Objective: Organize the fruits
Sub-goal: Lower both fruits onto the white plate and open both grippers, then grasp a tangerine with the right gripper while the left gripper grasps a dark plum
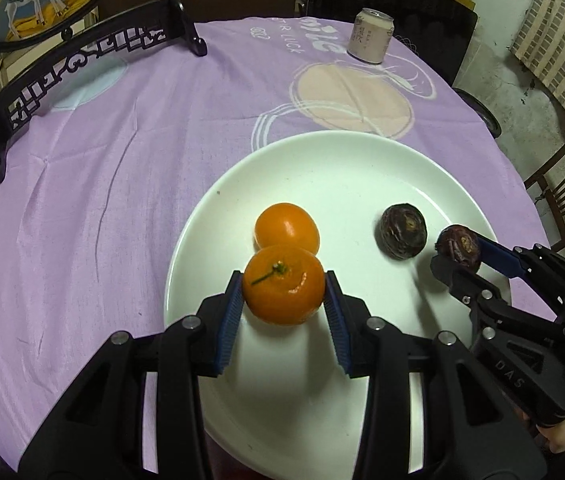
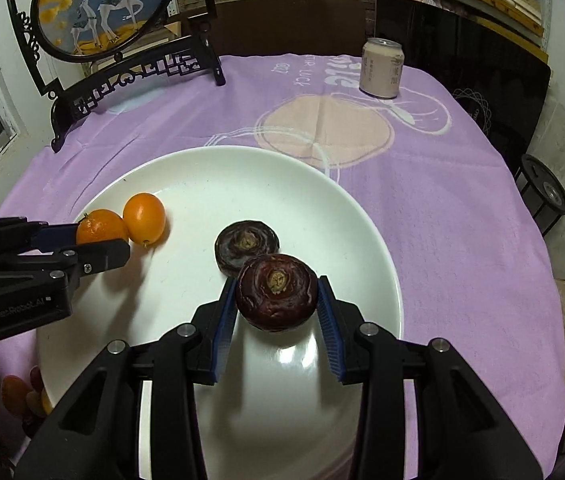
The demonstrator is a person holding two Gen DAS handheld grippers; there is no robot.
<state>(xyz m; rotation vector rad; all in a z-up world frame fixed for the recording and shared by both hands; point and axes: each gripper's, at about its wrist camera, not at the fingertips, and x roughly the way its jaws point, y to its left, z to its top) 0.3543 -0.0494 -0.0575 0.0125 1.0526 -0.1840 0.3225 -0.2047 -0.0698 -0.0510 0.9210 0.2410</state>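
L gripper (image 1: 282, 294) clamps orange (image 1: 282, 286) over white plate (image 1: 322, 160), touching 2nd orange (image 1: 287, 226); R gripper (image 2: 277, 298) clamps dark fruit (image 2: 277, 298) near 2nd dark fruit (image 2: 246, 242).

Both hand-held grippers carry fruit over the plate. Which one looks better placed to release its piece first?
Probably the left hand-held gripper: its orange seems to touch the orange already on the plate. The right hand-held gripper holds its dark fruit above the plate.

Glossy white plate (image 1: 362, 168), creased lilac cloth (image 1: 122, 184), metal can (image 1: 371, 36)
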